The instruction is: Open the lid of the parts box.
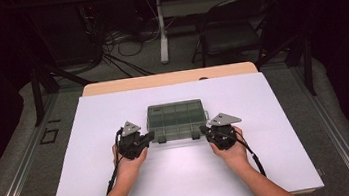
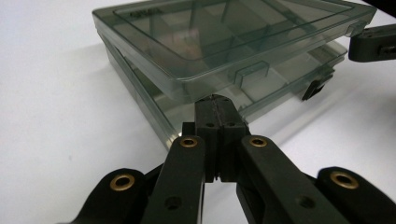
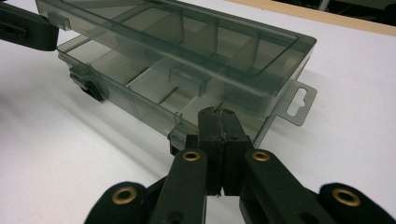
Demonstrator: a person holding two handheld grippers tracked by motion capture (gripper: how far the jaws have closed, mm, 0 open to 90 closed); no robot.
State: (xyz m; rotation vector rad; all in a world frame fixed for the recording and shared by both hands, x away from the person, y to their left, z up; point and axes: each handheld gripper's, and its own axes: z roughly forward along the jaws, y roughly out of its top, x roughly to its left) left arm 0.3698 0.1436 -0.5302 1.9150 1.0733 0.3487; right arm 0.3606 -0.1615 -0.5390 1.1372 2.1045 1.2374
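Observation:
A smoky clear plastic compartment box (image 1: 176, 120) lies in the middle of the white sheet (image 1: 172, 179). Its lid (image 2: 224, 37) stands slightly ajar above the tray along the front edge. My left gripper (image 1: 149, 136) is shut, its tips (image 2: 215, 100) set against the front left corner just under the lid's rim. My right gripper (image 1: 206, 132) is shut too, its tips (image 3: 217, 112) at the front right corner below the lid (image 3: 187, 32). Nothing lies between either pair of jaws. The compartments I can see hold nothing.
A dark latch (image 2: 315, 88) sits on the box's front wall, and a hang tab (image 3: 299, 102) juts from its right end. Beyond the table stand a folding chair (image 1: 231, 25) and a white table leg (image 1: 161, 29) among floor cables.

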